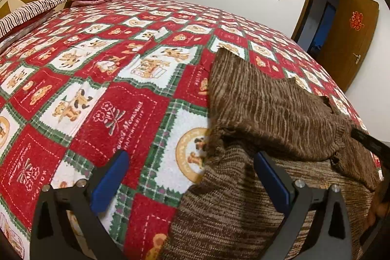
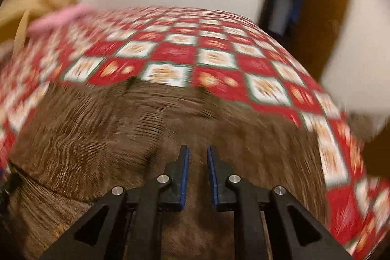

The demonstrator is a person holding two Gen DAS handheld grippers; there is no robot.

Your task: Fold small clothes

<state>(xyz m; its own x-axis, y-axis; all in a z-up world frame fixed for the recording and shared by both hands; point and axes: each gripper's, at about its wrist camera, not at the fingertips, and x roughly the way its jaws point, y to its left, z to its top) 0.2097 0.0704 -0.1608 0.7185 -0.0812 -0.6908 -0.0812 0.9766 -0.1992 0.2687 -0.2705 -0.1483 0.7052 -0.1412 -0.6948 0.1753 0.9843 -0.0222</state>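
Brown knit sweater lies under the nearly closed, empty right gripper; the wide-apart left gripper could snag it.

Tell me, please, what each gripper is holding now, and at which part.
Nothing is held. The left gripper stands wide open over the blanket, beside the brown sweater. The right gripper has a narrow, empty gap.

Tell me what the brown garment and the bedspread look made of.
Garment: looks like a soft chenille-type or ribbed knit, matte; fine ridged streaks in mixed browns and a fuzzy, frayed edge. Fibre unclear.
Bedspread: seems a towel-like pile or flannel, matte; napped, fuzzy surface carrying a red, white and green bear print. Could be cotton or synthetic.
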